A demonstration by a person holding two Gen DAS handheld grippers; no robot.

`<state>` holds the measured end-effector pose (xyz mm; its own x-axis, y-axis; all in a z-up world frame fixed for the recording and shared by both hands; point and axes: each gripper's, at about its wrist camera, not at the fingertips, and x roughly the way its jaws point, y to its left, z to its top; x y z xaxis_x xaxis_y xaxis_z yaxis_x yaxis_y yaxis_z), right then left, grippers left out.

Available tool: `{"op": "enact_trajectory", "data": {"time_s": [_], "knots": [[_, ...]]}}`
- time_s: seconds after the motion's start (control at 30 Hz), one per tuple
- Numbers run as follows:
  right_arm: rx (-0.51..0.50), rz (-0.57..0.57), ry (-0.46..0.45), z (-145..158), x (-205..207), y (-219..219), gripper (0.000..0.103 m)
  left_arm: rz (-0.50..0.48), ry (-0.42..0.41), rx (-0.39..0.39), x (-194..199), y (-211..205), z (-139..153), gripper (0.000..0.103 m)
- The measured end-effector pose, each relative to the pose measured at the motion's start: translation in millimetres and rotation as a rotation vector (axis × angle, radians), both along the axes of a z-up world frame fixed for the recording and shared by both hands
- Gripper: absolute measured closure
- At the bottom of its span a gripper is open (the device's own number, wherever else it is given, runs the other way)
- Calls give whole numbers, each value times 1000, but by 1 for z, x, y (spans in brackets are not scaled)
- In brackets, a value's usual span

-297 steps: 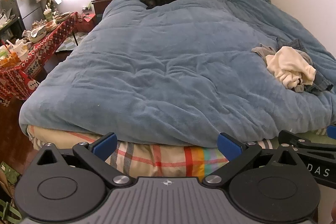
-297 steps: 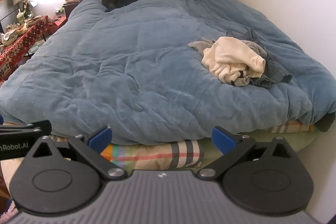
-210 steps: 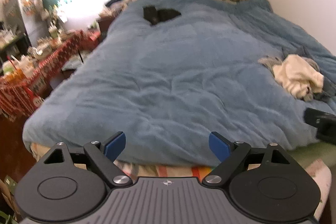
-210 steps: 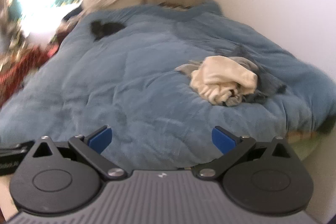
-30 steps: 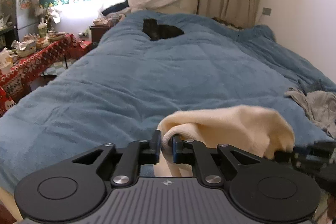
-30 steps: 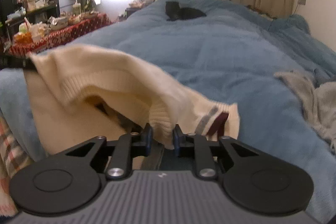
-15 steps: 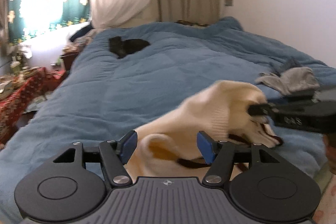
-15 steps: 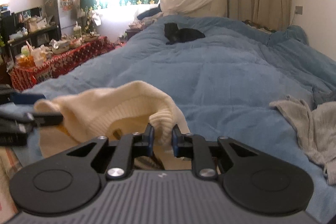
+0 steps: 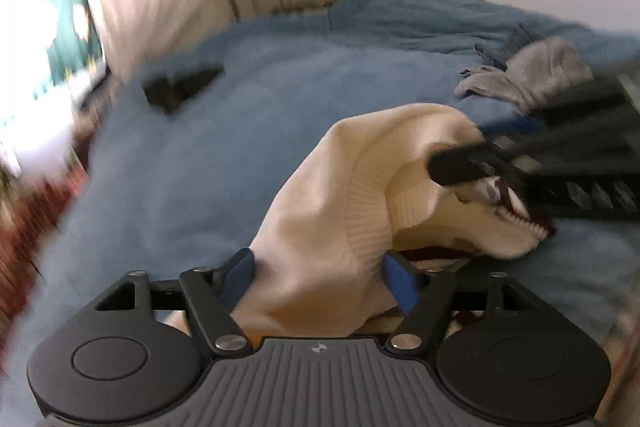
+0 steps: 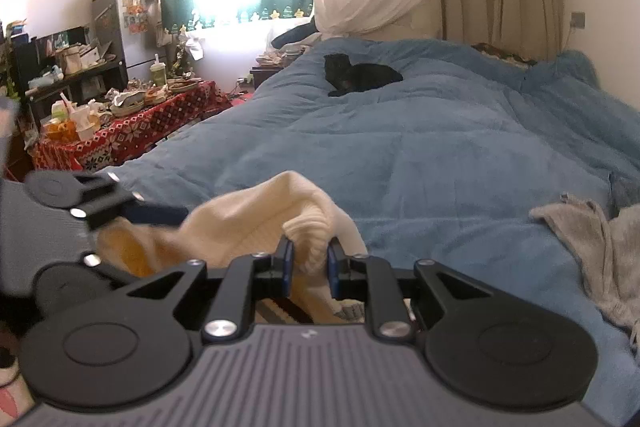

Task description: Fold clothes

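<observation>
A cream knit sweater (image 9: pixel 340 195) with dark red trim lies bunched on the blue duvet (image 9: pixel 200 167) near the bed's front edge. My left gripper (image 9: pixel 320 281) is open, and a fold of the sweater runs between its blue pads. My right gripper (image 10: pixel 308 263) is shut on a ribbed edge of the sweater (image 10: pixel 256 219). In the left wrist view the right gripper (image 9: pixel 520 163) reaches in from the right, blurred, clamped on the ribbing. In the right wrist view the left gripper (image 10: pixel 100 203) sits at the sweater's left end.
A heap of grey and denim clothes (image 9: pixel 536 75) (image 10: pixel 600 247) lies to the right on the duvet. A black cat (image 10: pixel 356 75) rests near the bed's far end. A cluttered table with a red patterned cloth (image 10: pixel 140 131) stands left of the bed. A wall runs along the right.
My left gripper was shut on the sweater a second ago; it has let go, opened and swung right, and now has a fold between its pads. The right gripper stays shut on the ribbing.
</observation>
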<state>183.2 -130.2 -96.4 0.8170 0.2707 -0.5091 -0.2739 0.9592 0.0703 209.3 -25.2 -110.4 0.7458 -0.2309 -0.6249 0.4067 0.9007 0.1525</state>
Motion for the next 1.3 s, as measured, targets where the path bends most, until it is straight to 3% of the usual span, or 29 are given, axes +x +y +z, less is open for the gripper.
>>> {"op": "enact_trajectory", "data": {"time_s": [0.03, 0.13, 0.4, 0.57, 0.67, 0.77, 1.0, 1.3], "knots": [[2, -1, 5, -2, 0, -1, 84, 29, 17, -26, 5, 4, 0, 81], [3, -6, 23, -8, -1, -6, 80, 97, 41, -128, 13, 21, 4, 89], [21, -16, 61, -23, -3, -16, 67, 198, 93, -313, 22, 58, 22, 92], [12, -34, 71, -26, -3, -19, 61, 276, 74, -414, 21, 88, 36, 92], [-11, -46, 83, -29, -1, -21, 61, 337, 32, -406, 20, 107, 40, 92], [-10, -48, 101, -33, 0, -23, 61, 403, 65, -459, 24, 130, 34, 92], [-33, -46, 135, -41, -3, -21, 61, 560, 85, -434, 27, 169, 9, 92], [-56, -12, 171, -50, 0, -8, 58, 600, 140, -393, 19, 183, -12, 88]]}}
